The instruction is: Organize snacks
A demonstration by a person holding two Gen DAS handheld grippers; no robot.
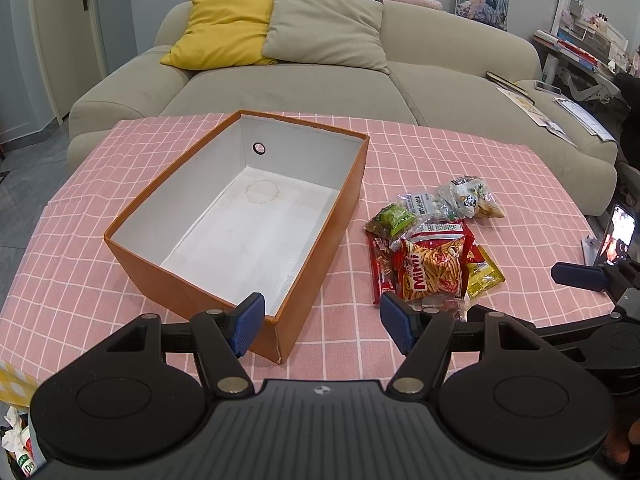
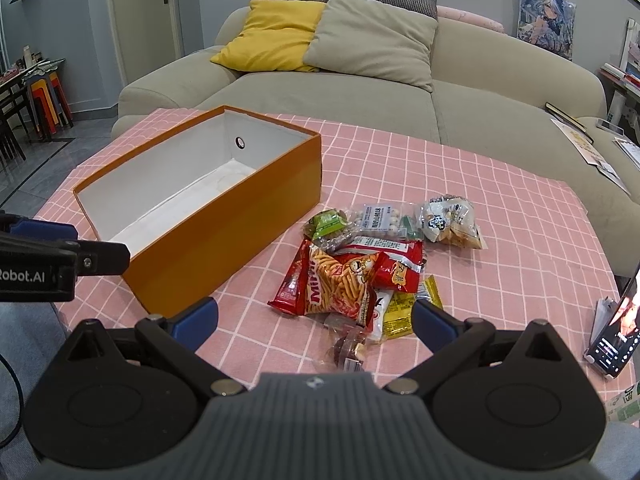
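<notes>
Sitting on a table covered by a pink checked tablecloth [image 1: 440, 152], an orange cardboard box [image 1: 168, 264] with a white inside stood open and held nothing at all. Just to its right lay a loose pile of snack packets [image 2: 360, 268], all outside the box and close beside it without touching. On top was a red bag of Mimi shrimp sticks [image 2: 340, 284]; around it lay a long red wrapper [image 1: 380, 268], a yellow packet [image 2: 400, 312], a green packet [image 2: 328, 222], a clear bag of pale round sweets [image 2: 374, 218] and a clear bag with a cartoon face [image 2: 444, 224] (several overlapped, so an exact count was not possible).

The left gripper [image 1: 322, 322] hovered over the box's near corner, jaws wide apart and holding nothing. The right gripper [image 2: 316, 320] hovered above the near edge of the pile, jaws likewise spread wide and empty, with a small dark wrapped sweet [image 2: 348, 346] lying on the cloth below them.

Judging by this, the sorting had not begun: every packet remained to be moved into the box.
</notes>
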